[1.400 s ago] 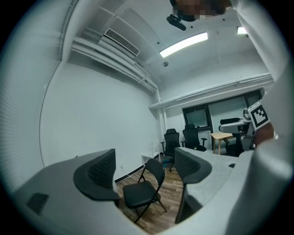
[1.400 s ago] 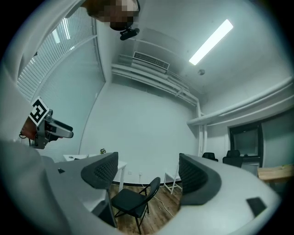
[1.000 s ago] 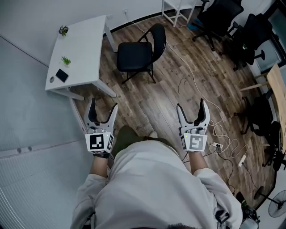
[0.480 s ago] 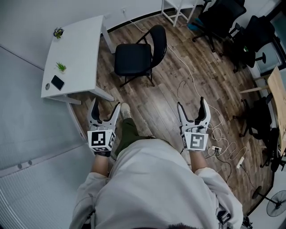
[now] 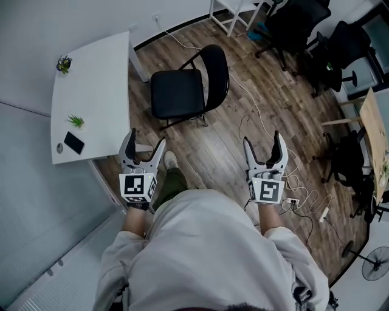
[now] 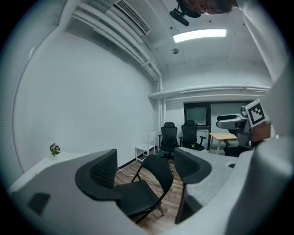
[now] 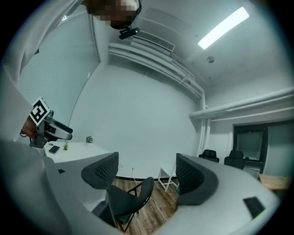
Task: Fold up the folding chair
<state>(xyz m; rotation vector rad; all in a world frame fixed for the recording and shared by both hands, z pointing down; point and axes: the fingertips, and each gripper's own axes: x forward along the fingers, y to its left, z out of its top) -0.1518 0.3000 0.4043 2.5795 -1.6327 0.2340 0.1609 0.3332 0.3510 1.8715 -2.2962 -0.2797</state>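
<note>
A black folding chair [image 5: 187, 89] stands unfolded on the wooden floor beside the white desk, seat flat and backrest to the right. It also shows between the jaws in the left gripper view as the chair [image 6: 147, 186] and in the right gripper view as the chair [image 7: 131, 199]. My left gripper [image 5: 142, 146] is open and empty, a step short of the chair's near side. My right gripper [image 5: 265, 147] is open and empty too, further right over bare floor. Neither touches the chair.
A white desk [image 5: 91, 94] with two small plants and a phone stands left of the chair. White cables [image 5: 255, 112] run across the floor to a power strip [image 5: 322, 214]. Black office chairs [image 5: 298, 27] crowd the far right. A white stool [image 5: 234, 12] is at the back.
The person has stepped forward, so the chair and desk now lie closer to both grippers. Both grippers stayed open and level.
</note>
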